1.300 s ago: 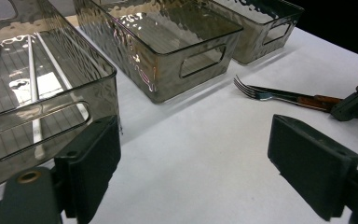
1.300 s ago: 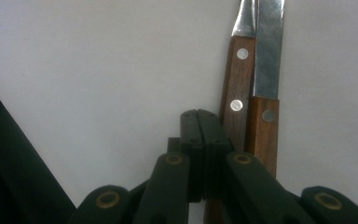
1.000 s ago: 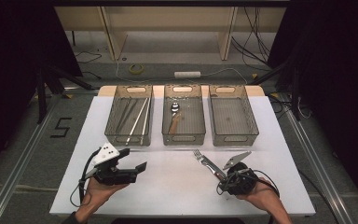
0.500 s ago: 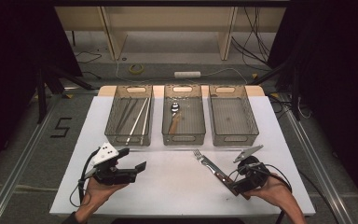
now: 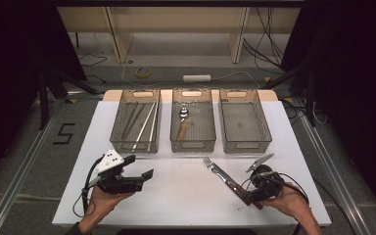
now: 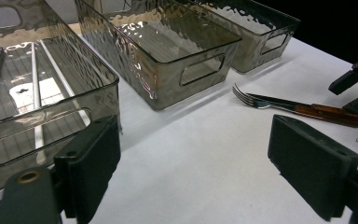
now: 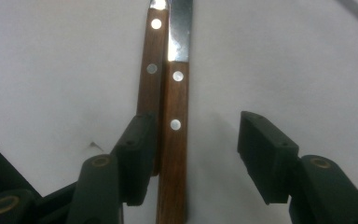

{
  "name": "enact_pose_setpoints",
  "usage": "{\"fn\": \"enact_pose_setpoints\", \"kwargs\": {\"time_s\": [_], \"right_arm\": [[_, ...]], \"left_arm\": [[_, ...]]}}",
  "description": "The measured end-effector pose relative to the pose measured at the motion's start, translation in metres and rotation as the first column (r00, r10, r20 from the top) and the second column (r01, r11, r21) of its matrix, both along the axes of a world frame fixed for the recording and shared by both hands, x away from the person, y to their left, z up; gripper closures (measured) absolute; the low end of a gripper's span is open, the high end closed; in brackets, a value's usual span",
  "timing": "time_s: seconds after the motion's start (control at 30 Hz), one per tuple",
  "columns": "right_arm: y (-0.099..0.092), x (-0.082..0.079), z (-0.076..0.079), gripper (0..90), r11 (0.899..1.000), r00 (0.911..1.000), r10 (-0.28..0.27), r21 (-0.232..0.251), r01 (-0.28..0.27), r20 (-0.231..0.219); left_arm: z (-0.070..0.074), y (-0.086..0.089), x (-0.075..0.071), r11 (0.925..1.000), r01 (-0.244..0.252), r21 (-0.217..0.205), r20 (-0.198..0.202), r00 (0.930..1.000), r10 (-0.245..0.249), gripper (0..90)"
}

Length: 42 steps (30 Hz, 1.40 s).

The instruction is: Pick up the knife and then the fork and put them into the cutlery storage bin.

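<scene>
Cutlery with wooden handles — a fork [image 5: 214,168] and a knife [image 7: 176,116] lying side by side and touching along their length — is seen on the white surface [image 5: 176,196], near its front edge and just in front of the middle bin [image 5: 192,142]. In the right gripper view the two riveted handles run straight up between the jaws, one handle pressed against the inner face of one jaw and the other handle lying in the gap; the far jaw stands well clear. The right tongs [image 5: 252,188] are thus spread wide and closed on nothing, placed low over the handle ends, seemingly so that one piece or both can be pinched by the handle rather than the metal.

Three clear bins are set in a row at the back of the surface, presumably for sorting by kind: long thin metal rods, possibly chopsticks [image 5: 144,125], lie in the left bin [image 5: 136,144], a wooden-handled spoon [image 5: 182,122] lies in the middle one, and the right bin [image 5: 245,142] holds nothing that can be made out — a likely place for one of the pieces.

The left tongs [image 5: 139,175] are held off to the left, jaws wide apart and holding nothing, pointed toward the cutlery but well away from it, apparently kept clear of the other hand.
</scene>
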State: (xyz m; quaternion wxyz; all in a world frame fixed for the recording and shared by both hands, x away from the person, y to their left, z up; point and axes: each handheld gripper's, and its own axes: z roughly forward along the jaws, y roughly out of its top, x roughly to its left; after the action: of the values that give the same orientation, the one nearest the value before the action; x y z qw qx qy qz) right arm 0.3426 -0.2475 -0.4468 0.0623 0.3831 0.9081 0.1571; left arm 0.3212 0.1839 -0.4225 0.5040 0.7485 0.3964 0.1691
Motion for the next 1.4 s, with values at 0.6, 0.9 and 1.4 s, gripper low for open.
{"fn": "enact_pose_setpoints", "kwargs": {"time_s": [0.6,0.9,1.4], "right_arm": [[0.006,0.001,-0.008,62.2,0.998,0.9998,0.018,-0.056,-0.018,-0.004],[0.01,0.002,-0.01,68.9,0.998,0.9994,0.026,-0.06,-0.027,-0.023],[0.01,0.005,-0.009,76.6,0.999,0.9989,0.011,-0.048,-0.013,-0.045]], "left_arm": [[0.0,0.0,0.0,1.0,-0.001,0.0,-0.001,1.0,0.001,16.4],[0.0,0.0,0.0,1.0,0.0,0.003,-0.002,1.0,0.0,16.4],[0.0,-0.001,0.0,1.0,0.002,0.009,-0.004,1.0,-0.002,16.4]]}}
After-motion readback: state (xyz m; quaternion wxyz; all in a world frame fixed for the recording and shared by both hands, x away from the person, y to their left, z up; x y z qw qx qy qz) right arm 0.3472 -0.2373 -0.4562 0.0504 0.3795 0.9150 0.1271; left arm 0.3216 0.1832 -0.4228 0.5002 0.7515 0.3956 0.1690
